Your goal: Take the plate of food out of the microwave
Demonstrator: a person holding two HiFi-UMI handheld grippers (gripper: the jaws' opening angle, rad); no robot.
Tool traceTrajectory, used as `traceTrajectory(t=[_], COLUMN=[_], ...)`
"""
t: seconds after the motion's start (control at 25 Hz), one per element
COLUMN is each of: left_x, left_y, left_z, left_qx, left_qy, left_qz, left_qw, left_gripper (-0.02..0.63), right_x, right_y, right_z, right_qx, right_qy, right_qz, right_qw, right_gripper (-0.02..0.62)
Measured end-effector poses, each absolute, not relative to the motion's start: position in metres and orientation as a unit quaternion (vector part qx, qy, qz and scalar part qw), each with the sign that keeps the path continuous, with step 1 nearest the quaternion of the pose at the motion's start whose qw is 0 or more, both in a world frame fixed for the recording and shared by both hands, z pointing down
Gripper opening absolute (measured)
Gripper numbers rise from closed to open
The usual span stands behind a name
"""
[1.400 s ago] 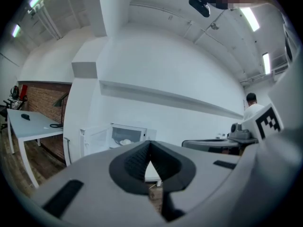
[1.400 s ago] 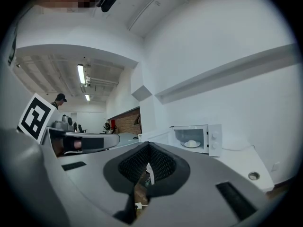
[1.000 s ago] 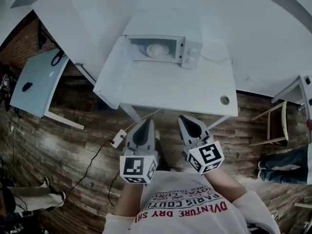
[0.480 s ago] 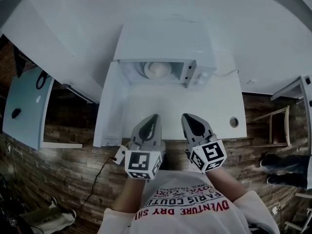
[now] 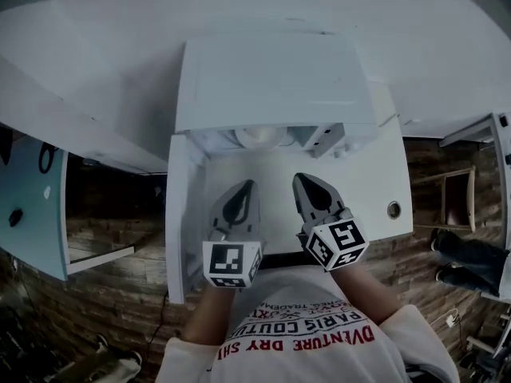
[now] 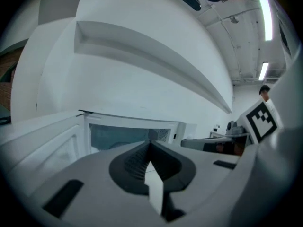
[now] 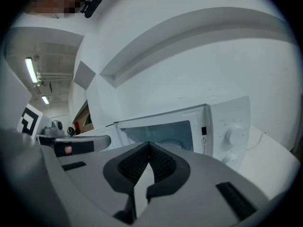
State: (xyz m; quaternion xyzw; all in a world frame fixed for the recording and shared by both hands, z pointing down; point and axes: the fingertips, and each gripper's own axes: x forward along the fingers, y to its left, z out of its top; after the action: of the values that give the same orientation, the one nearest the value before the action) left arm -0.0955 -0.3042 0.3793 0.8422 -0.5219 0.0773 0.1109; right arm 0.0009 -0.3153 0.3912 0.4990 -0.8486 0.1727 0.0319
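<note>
Head view: the microwave (image 5: 271,78) stands at the tabletop's (image 5: 383,174) far edge with its door (image 5: 182,214) open to the left. The plate of food (image 5: 259,137) sits inside. The left tongs (image 5: 247,184) and right tongs (image 5: 299,179) hang over the tabletop, short of the opening.

Left gripper view: tongs pressed together, nothing between them.

Right gripper view: tongs likewise together and empty, facing the plate.

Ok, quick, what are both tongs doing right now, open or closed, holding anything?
Left tongs: closed, holding nothing.
Right tongs: closed, holding nothing.
</note>
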Motion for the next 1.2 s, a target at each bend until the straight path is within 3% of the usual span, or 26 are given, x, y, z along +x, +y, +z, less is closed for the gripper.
traceTrajectory(t=[0.52, 0.84, 0.88, 0.92, 1.2], left_x=[-0.096, -0.116, -0.117, -0.118, -0.127], left_y=[-0.35, -0.36, -0.359, -0.358, -0.352], left_z=[0.435, 0.48, 0.485, 0.489, 0.505], left_qx=[0.819, 0.795, 0.791, 0.788, 0.77], left_qy=[-0.551, -0.576, -0.579, -0.581, -0.595], left_qz=[0.089, 0.118, 0.119, 0.12, 0.127], left_qw=[0.13, 0.153, 0.16, 0.165, 0.19], left_gripper=[0.005, 0.005, 0.005, 0.005, 0.005], right_x=[0.013, -0.013, -0.017, -0.022, -0.025], right_y=[-0.384, -0.41, -0.412, -0.413, -0.423], right_z=[0.483, 0.525, 0.527, 0.528, 0.553], right_qx=[0.505, 0.45, 0.436, 0.422, 0.415], right_qy=[-0.791, -0.733, -0.728, -0.721, -0.657], right_qz=[0.347, 0.493, 0.509, 0.526, 0.597], right_qw=[-0.007, -0.132, -0.145, -0.159, -0.196], right_gripper=[0.003, 0.006, 0.043, 0.159, 0.131])
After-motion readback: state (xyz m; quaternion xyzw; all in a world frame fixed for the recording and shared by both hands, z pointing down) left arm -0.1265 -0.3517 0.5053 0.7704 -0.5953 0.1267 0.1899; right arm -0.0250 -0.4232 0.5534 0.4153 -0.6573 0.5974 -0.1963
